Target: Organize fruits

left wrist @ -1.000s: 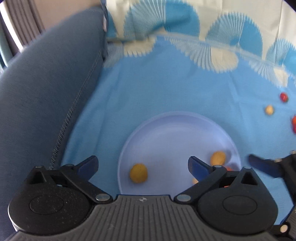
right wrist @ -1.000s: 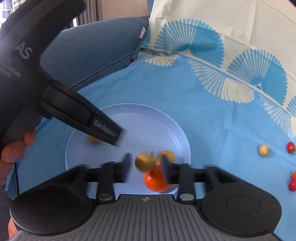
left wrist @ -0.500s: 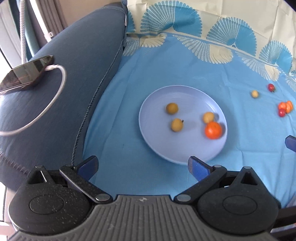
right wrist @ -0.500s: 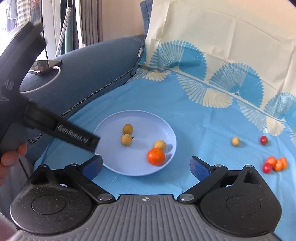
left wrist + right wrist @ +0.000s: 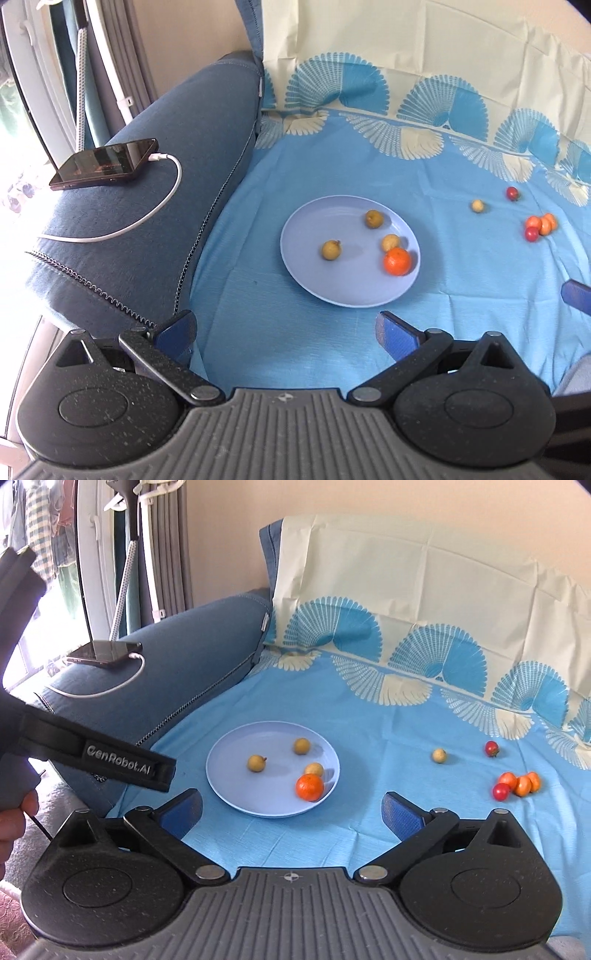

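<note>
Both my grippers, left and right, are spread wide, empty. Loose cherry tomatoes sit at frame right, well off the plate. Probably light, squishy, roll-prone; I'd pinch gently across the middle.

Daylight, bright and even, enters from the window at 9 to 10 o'clock in both views; that area is overexposed to white. Soft, short shadows fall from the fruit on the plate toward 3 o'clock. The phone screen carries a glossy reflection. Both frames are sharp at centre, with no motion blur. Fisheye distortion bends straight lines strongly at the edges, and the corners are vignetted black. The left gripper's body, close to the right wrist lens at 9 o'clock, is dark and slightly soft.
</note>
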The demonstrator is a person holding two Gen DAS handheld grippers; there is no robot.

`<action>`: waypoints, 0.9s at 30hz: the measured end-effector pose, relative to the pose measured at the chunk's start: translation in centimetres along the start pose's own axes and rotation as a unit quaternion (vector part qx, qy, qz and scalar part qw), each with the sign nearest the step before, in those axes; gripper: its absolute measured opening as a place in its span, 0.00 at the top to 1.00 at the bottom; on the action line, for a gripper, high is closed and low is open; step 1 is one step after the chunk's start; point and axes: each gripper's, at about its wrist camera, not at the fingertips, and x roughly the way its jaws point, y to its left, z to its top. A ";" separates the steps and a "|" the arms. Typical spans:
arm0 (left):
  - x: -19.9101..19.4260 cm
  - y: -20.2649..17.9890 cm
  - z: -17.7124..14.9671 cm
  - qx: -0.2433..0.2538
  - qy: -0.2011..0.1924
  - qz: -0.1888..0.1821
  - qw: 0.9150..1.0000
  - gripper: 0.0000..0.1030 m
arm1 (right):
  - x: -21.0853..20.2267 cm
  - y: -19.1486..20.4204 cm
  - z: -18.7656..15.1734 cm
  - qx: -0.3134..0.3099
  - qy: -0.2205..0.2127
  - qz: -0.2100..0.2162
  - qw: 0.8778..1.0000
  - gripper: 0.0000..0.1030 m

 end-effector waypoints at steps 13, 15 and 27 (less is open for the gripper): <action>-2.2 -0.9 -0.8 0.016 -0.025 0.001 1.000 0.00 | -2.6 -0.5 -0.7 0.014 -0.025 -0.012 1.000 0.01; -2.4 -0.8 -0.9 0.017 -0.027 0.001 0.999 0.00 | -2.7 -0.7 -0.8 0.016 -0.025 -0.013 0.999 0.01; -2.6 -0.3 -0.9 0.013 -0.027 0.000 1.000 0.00 | -2.7 -0.4 -0.7 0.011 -0.024 -0.013 1.000 0.01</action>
